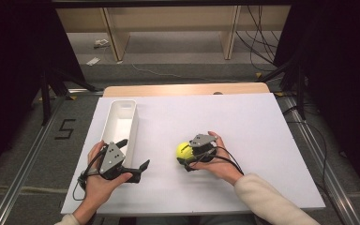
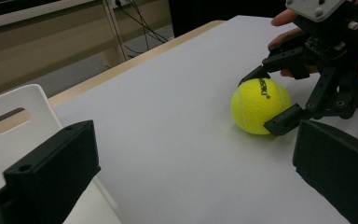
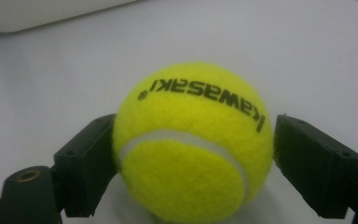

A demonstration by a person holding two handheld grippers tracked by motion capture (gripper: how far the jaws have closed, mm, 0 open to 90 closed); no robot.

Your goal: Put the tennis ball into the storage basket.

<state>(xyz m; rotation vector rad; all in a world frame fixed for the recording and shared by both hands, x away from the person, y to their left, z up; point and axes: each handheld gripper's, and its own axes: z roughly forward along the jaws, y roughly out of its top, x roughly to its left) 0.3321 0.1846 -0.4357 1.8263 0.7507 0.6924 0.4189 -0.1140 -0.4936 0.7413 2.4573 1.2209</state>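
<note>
1. Where the tabletop (image 1: 262, 122) nears its left edge, a white bin (image 1: 120, 123) lies lengthwise, hollow side up and with nothing seen in it.
2. Just at the bin's near end, the left gripper (image 1: 138, 154) rests low by the near-left corner, jaws spread wide and holding nothing; in its own view the two black jaws stand far apart with bare white surface between them.
3. Right of that, about midway along the near edge, a yellow ball (image 1: 183, 150) sits on the tabletop.
4. The right gripper (image 1: 188, 157) has the ball between its jaws; in the right gripper view each jaw lies against a side of the ball (image 3: 191, 144), so it looks pinched, though how firmly I cannot tell.
5. The ball seems to rest on the surface, so I judge the step in hand to be the grasp, with the lift not begun.
6. Next, likely: keep the pinch tight, raise the ball clear, carry it left over the bin's rim, then release inside; the ball could roll out if the squeeze slackens.
</note>
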